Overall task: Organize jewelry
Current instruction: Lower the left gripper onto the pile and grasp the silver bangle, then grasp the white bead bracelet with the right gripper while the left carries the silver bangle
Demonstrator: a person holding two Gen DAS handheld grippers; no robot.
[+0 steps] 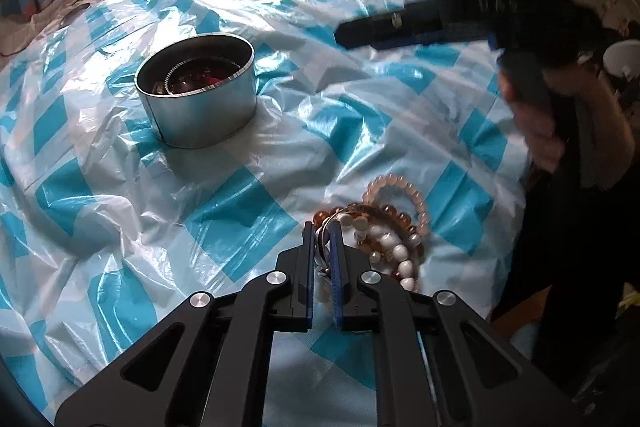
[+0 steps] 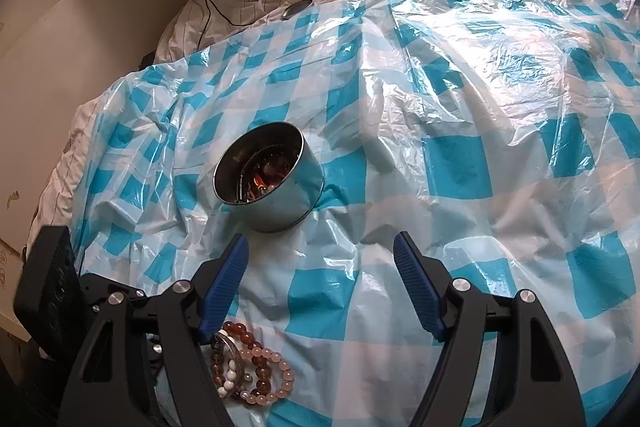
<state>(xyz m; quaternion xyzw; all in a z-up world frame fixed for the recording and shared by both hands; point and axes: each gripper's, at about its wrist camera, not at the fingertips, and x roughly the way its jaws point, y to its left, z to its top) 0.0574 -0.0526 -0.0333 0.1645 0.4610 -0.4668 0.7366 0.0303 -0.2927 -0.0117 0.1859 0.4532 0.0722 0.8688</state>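
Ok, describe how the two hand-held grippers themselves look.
Both match. The left hand-held gripper has a black linkage frame with triangular cut-outs, round silver pivot bolts and slim black fingers with blue ribbed pads. The right hand-held gripper has the same frame, bolts and blue ribbed pads.

We count one round metal tin (image 1: 200, 103); the jewelry inside it is too dim to number. One heap of beaded bracelets (image 1: 384, 231): at least four strands, exact tally unclear. Two claws: left claw (image 1: 323, 227), right claw (image 2: 320, 247).
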